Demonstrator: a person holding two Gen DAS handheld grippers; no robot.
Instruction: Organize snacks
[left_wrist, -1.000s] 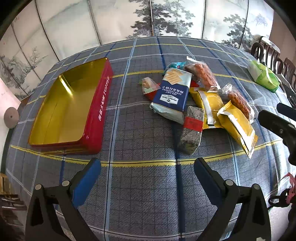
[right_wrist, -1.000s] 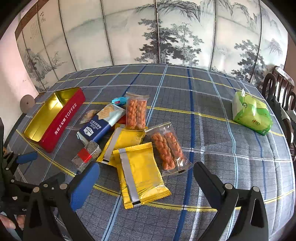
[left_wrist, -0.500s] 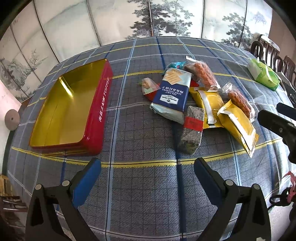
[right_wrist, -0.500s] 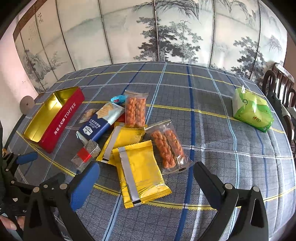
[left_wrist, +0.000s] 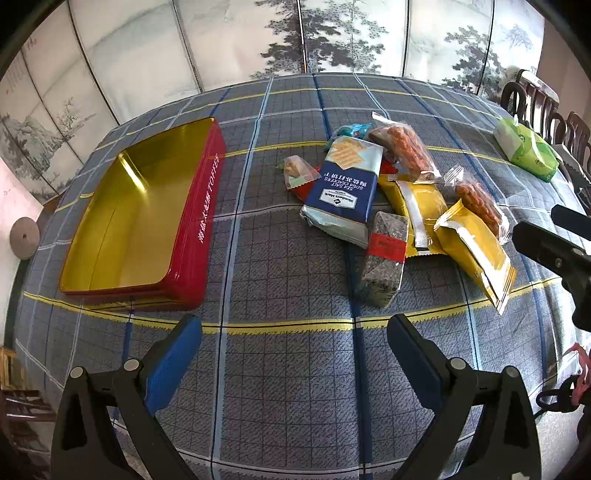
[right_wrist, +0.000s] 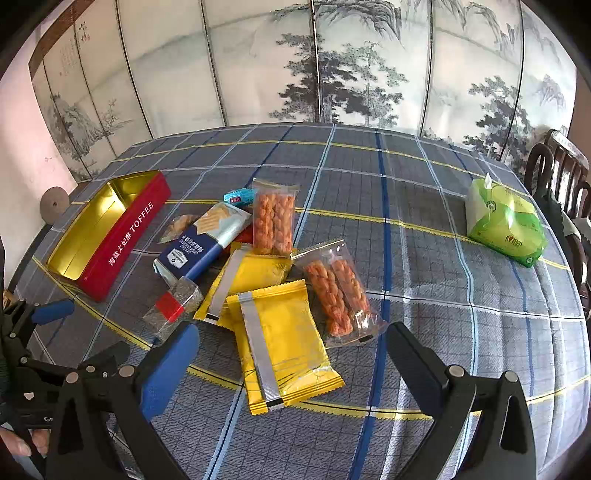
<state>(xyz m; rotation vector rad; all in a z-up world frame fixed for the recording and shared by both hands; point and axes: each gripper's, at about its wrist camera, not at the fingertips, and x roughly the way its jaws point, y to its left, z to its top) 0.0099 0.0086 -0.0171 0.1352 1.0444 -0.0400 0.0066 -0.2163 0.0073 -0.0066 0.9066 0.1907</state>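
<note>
Several wrapped snacks lie in a loose heap on the blue plaid cloth of the surface (right_wrist: 424, 258), and the open red toffee tin with a gold inside (left_wrist: 199, 206) sits well apart to their left, nothing in it yet. Nearest us in the heap is a flat yellow foil packet with a silver seam (right_wrist: 284, 343); a second yellow packet (right_wrist: 255, 273) lies partly under its far end, and a clear bag of orange twists (right_wrist: 338, 295) lies just beside it on the right. A blue cracker pack (left_wrist: 343, 192) and a dark bar with a red band (left_wrist: 384, 258) lie on the tin's side of the pile.

We judge the near yellow packet the likely first pick: it lies directly ahead of our right tongs (right_wrist: 291, 349), long axis running away from us and leaning slightly left, its near end between the spread fingers. Our left tongs (left_wrist: 293, 341) hang equally wide apart over bare cloth, nearer the tin and the dark bar. Neither holds anything. A green tissue pack (right_wrist: 506, 221) sits far right.
</note>
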